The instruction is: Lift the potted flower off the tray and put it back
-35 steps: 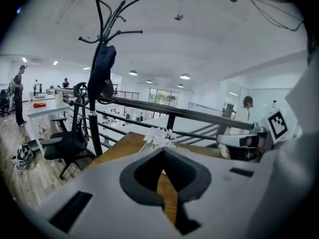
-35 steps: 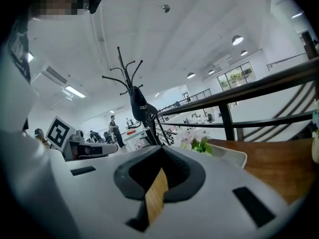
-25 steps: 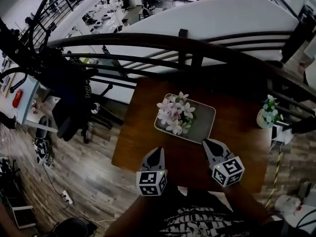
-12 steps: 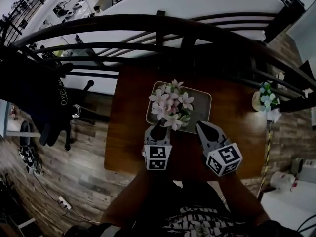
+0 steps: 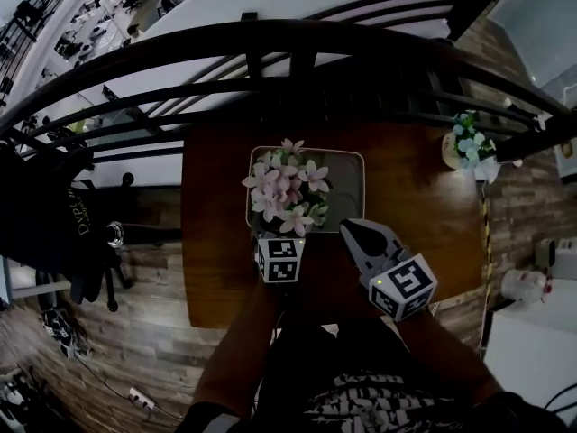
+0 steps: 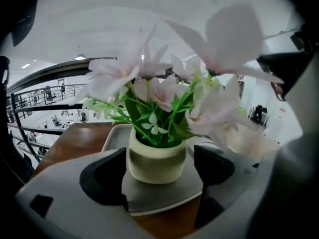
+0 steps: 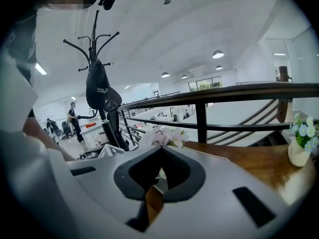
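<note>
Cream potted flower [image 6: 155, 156] between opening jaws of down-tilted left hand-held gripper [image 6: 160, 169], right hand-held gripper [image 7: 160, 149] clenched

potted flower [image 5: 287, 189] on tray [image 5: 348, 177], tray on table [image 5: 415, 216]

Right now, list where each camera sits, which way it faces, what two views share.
Head view: on the person's head, facing steeply down at the table, tray and potted flower; both forearms, left hand-held gripper and right hand-held gripper show.
Left gripper view: on the left hand-held gripper, facing the pot between its opening jaws, untouched.
Right gripper view: on the right hand-held gripper, facing across the table to the railing; jaws together.
Shared: all show the potted flower.
</note>
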`<state>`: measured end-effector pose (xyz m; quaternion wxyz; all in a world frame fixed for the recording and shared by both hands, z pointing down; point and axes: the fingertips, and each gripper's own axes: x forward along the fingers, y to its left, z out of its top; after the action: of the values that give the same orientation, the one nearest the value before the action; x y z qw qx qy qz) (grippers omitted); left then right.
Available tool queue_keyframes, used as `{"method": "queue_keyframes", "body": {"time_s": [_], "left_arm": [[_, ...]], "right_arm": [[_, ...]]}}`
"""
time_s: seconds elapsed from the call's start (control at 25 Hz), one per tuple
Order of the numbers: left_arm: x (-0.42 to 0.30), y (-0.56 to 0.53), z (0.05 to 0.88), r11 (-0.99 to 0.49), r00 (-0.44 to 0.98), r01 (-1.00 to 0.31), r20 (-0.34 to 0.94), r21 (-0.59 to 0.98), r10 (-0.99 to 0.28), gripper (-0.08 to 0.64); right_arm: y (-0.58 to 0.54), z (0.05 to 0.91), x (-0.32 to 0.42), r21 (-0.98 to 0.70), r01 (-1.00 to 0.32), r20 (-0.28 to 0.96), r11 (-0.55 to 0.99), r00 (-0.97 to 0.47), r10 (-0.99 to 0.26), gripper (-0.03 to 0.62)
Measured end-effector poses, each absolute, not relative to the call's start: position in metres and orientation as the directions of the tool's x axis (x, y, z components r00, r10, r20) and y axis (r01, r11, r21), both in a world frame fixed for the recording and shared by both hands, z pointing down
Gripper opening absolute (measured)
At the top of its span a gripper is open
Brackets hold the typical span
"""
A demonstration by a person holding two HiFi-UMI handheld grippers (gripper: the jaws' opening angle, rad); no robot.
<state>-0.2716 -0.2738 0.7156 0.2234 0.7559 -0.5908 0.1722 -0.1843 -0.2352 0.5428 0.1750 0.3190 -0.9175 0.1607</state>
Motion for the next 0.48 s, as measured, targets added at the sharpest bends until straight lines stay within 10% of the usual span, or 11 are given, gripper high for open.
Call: {"method": "queue_keyframes", "body": {"time_s": [0.48], "left_arm": [[-0.268,-0.309,0.738,-0.252,0.280,-0.959,0.556,0.129,-0.782,0.484]], "right_arm": [[-0.227,0.540,-0.147,-0.173,-0.709,0.431,0.684,-0.679,-0.595,-0.002]]}}
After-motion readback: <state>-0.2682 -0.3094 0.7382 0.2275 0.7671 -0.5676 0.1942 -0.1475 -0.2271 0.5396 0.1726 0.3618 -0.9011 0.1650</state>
